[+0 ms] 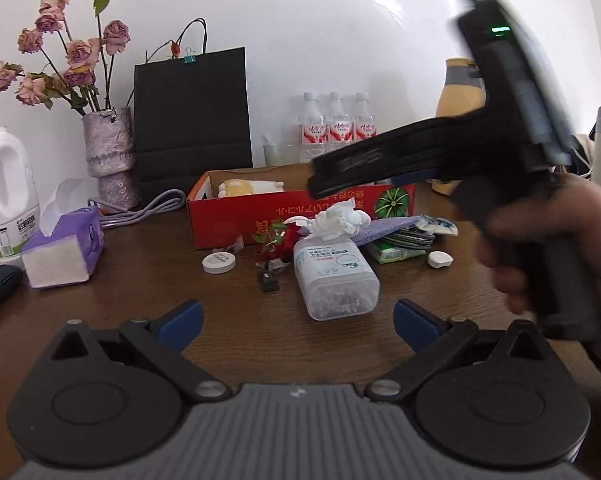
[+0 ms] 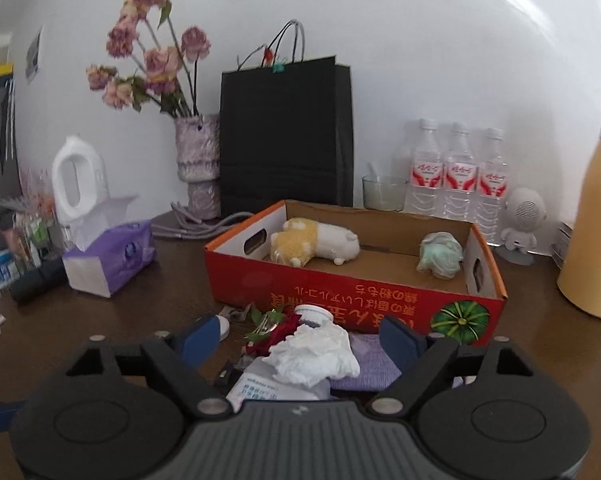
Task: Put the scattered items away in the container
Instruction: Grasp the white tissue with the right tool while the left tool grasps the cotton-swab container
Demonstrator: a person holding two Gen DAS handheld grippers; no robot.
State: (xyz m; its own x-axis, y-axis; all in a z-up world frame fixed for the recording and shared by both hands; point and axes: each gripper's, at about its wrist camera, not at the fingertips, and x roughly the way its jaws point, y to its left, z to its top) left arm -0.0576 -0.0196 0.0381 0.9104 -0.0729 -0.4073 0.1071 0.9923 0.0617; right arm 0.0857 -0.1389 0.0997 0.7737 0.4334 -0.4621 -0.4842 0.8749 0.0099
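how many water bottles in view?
3. The water bottles stand in a row by the wall behind the red box: left, middle, right. More could hide behind the black bag.

Dried roses (image 2: 152, 64) stand in a textured vase (image 2: 197, 168) at upper left, beside a black paper bag (image 2: 286, 136) at centre. Three water bottles (image 2: 458, 176) line the wall at right, with a glass (image 2: 382, 193) beside them. A white jug (image 2: 78, 178) and purple tissue pack (image 2: 112, 256) sit left on the brown worktop (image 2: 140, 320); a yellow flask (image 2: 596, 216) fills the right edge.
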